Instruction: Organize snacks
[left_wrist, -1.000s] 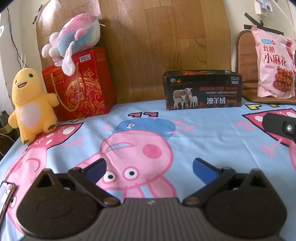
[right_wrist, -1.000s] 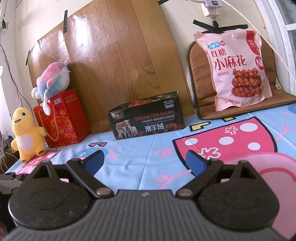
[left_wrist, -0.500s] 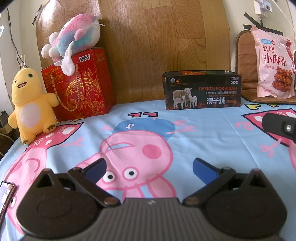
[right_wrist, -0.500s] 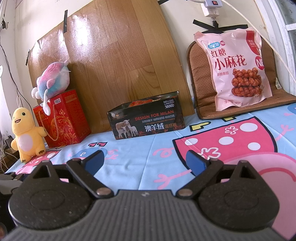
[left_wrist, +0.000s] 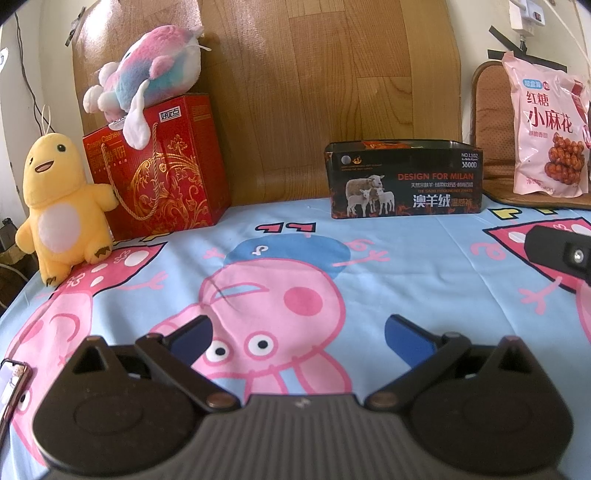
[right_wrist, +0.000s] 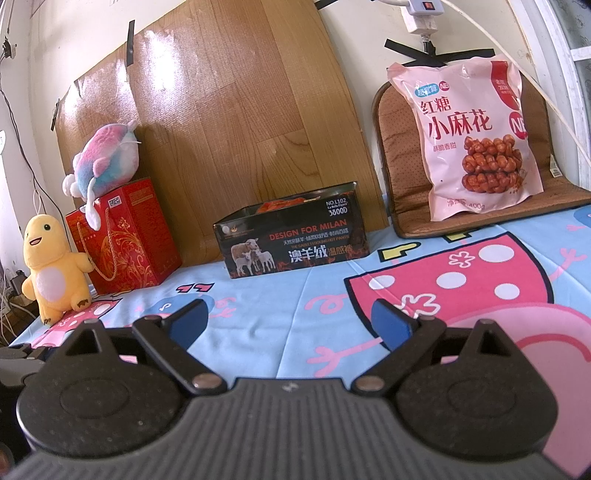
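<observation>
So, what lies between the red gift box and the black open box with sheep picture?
Nothing stands between the red gift box and the black open box: only blue cartoon bedsheet and wooden board behind, in both views.

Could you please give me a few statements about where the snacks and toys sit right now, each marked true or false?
1. The pink snack bag leans upright against the brown cushion. True.
2. The black box is closed with a lid. False: its top is open, and something orange shows inside.
3. The pink-and-blue plush lies on top of the red gift box. True.
4. The yellow plush stands to the right of the black box. False: it stands at the far left, beside the red gift box.
5. The right gripper holds the snack bag. False: its jaws are open and empty, like those of the left gripper.
</observation>
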